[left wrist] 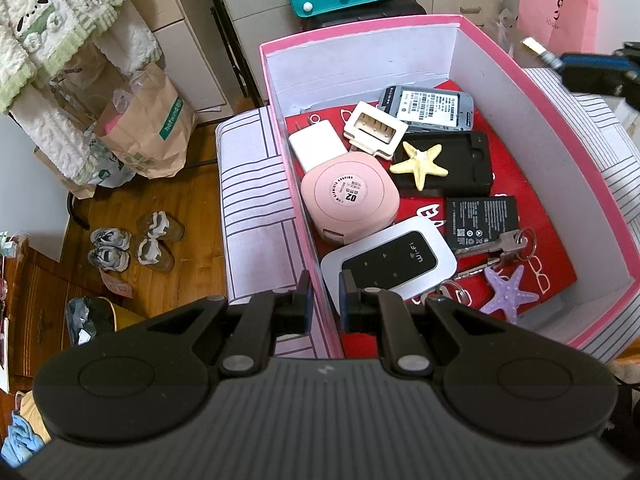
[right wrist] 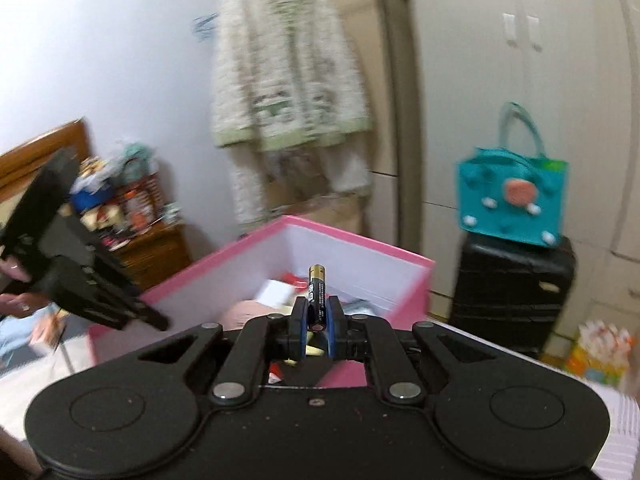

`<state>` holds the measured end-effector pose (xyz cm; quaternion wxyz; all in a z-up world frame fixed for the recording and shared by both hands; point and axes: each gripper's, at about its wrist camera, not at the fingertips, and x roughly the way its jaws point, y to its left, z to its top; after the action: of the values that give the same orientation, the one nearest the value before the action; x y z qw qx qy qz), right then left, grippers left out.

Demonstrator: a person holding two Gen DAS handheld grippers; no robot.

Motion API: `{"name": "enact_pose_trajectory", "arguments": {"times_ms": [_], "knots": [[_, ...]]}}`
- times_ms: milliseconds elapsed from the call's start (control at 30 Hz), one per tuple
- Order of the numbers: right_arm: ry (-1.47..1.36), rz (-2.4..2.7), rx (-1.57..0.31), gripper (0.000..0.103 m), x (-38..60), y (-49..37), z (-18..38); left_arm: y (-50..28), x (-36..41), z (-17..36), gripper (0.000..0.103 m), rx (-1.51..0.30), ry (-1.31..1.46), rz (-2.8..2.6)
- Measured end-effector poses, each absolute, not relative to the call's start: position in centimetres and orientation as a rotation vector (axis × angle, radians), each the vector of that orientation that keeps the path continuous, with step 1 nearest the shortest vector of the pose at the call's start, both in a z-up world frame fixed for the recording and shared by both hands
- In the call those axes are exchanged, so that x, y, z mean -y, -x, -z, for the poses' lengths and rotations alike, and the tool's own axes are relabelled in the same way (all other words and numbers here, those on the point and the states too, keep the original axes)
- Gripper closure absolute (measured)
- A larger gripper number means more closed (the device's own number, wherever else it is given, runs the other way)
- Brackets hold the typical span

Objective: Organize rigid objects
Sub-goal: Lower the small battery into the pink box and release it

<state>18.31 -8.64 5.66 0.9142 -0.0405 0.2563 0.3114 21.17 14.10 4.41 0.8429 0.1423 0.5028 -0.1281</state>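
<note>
The right hand-held gripper is pinching a battery upright above the pink box. The left hand-held gripper is clamping the box wall, steadying it. Best to keep the pinch firm and the battery clear of the rim.

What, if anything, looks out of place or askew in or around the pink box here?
Nothing looks spilled or damaged. The pink box holds a loose jumble: a yellow starfish lies on a black case, and keys overlap a battery pack. The right tongs grip a small battery upright.
</note>
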Motion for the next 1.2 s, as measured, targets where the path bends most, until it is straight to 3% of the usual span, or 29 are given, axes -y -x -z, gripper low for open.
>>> {"name": "enact_pose_trajectory", "arguments": {"times_ms": [367, 600, 1200], "knots": [[0.271, -0.593, -0.702, 0.092, 3.5, -21.7, -3.1, -21.3, -14.4, -4.5, 0.091, -1.061, -0.279, 0.277], [0.228, -0.552, -0.701, 0.089, 3.7, -22.5, -3.2, -21.0, -14.3, -4.6, 0.092, -1.043, -0.273, 0.255], [0.013, -0.609, -0.662, 0.066, 7.6, -15.1, -7.1, -17.4, -13.9, -7.0, 0.091, -0.987, -0.26, 0.186]]}}
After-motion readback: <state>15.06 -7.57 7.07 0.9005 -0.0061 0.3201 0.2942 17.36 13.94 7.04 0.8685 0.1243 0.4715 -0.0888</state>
